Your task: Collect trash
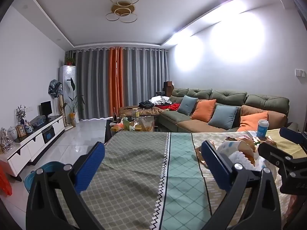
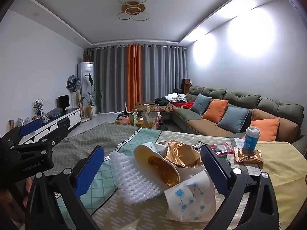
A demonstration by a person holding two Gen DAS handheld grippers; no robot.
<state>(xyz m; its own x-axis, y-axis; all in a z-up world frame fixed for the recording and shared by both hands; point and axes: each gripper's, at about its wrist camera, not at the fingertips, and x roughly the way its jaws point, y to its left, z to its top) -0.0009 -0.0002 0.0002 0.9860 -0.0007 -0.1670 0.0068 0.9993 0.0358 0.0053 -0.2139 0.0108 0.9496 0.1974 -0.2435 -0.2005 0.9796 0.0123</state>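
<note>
Patterned cloth covers the counter (image 2: 107, 134), and the trash on it lies uncollected. Ahead of the right hand-held gripper (image 2: 151, 164), between its spread fingers, sit a white foam net (image 2: 134, 180), crushed paper cups (image 2: 159, 163), one printed with blue dots, and a crumpled gold wrapper (image 2: 180, 153). Beyond its right finger lie a red-edged packet (image 2: 220, 148) and a second gold packet (image 2: 247, 155) with a blue and white cup (image 2: 251, 138) standing on it.

Right hand-held gripper: jaws wide apart, nothing between the pads. Left hand-held gripper (image 1: 151, 163): likewise spread and empty, over bare cloth, with the pile off to its right. A blue bin (image 1: 48, 170) shows low on its left, possibly the receptacle.

Judgement: no item appears collected yet; the whole pile remains.

Writing: "GenRobot.AI" on the left gripper body as seen from the right wrist. The cup's label is illegible.
</note>
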